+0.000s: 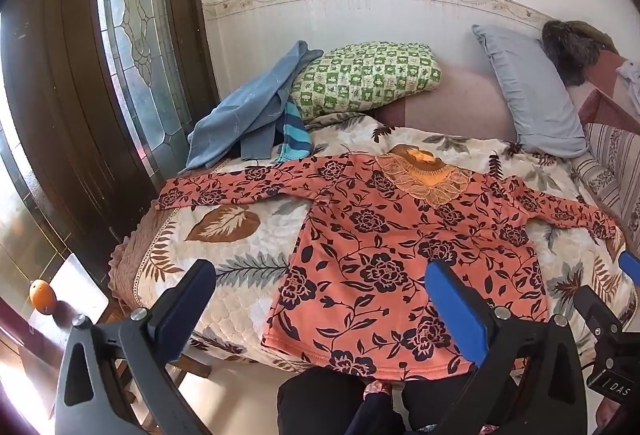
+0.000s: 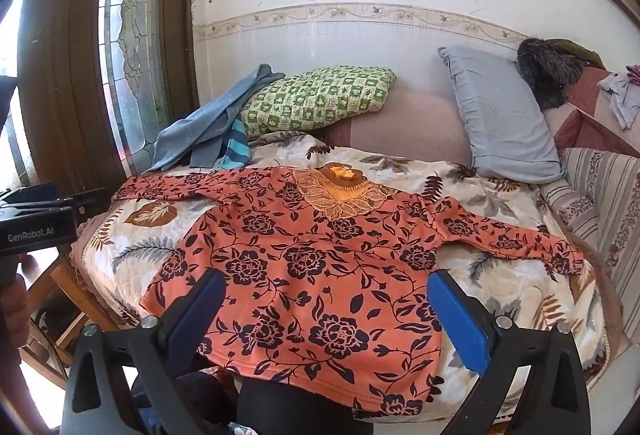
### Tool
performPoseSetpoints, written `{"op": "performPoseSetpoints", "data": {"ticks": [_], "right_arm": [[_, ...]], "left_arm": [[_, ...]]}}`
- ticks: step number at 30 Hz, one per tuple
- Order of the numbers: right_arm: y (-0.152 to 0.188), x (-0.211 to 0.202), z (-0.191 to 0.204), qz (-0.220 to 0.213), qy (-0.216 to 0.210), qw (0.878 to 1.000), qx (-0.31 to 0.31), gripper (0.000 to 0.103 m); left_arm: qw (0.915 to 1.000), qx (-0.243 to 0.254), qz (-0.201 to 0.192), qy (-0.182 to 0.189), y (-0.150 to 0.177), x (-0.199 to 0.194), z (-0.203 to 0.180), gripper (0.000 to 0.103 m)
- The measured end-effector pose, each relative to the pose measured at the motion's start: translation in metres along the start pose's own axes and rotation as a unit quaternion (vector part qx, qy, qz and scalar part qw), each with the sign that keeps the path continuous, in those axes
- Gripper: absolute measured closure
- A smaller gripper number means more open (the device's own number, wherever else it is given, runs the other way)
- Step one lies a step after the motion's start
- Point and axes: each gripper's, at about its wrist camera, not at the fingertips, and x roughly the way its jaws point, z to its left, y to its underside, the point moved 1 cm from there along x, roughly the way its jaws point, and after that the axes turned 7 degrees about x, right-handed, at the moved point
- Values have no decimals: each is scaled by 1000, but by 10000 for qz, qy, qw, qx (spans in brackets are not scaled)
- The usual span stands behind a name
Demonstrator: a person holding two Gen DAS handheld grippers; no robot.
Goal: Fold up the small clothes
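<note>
An orange long-sleeved top with dark flowers point(image 1: 384, 251) lies flat and face up on the quilted bedspread point(image 1: 240, 243), both sleeves spread out; it also shows in the right wrist view point(image 2: 312, 267). Its lace collar point(image 1: 424, 179) points toward the wall. My left gripper point(image 1: 320, 287) is open and empty, held above the top's hem at its left side. My right gripper point(image 2: 324, 299) is open and empty, above the hem. The right gripper's body shows at the left wrist view's right edge point(image 1: 608, 319); the left gripper's body point(image 2: 36, 219) shows at the right wrist view's left edge.
Blue clothes point(image 1: 248, 115) are heaped at the bed's far left, by a green checked pillow point(image 1: 364, 75) and a grey pillow point(image 1: 532, 95). A striped sofa arm point(image 2: 608, 219) borders the right. A wooden door frame point(image 1: 60, 95) stands left, an orange point(image 1: 41, 296) on a low stool.
</note>
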Motion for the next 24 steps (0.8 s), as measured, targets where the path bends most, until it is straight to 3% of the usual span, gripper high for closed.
{"op": "performPoseSetpoints", "data": {"ticks": [24], "right_arm": [[-9,20,-40,-71,35,9984,568,1]], "left_arm": [[9988,463,126,-60,-16,8,-35,0]]}}
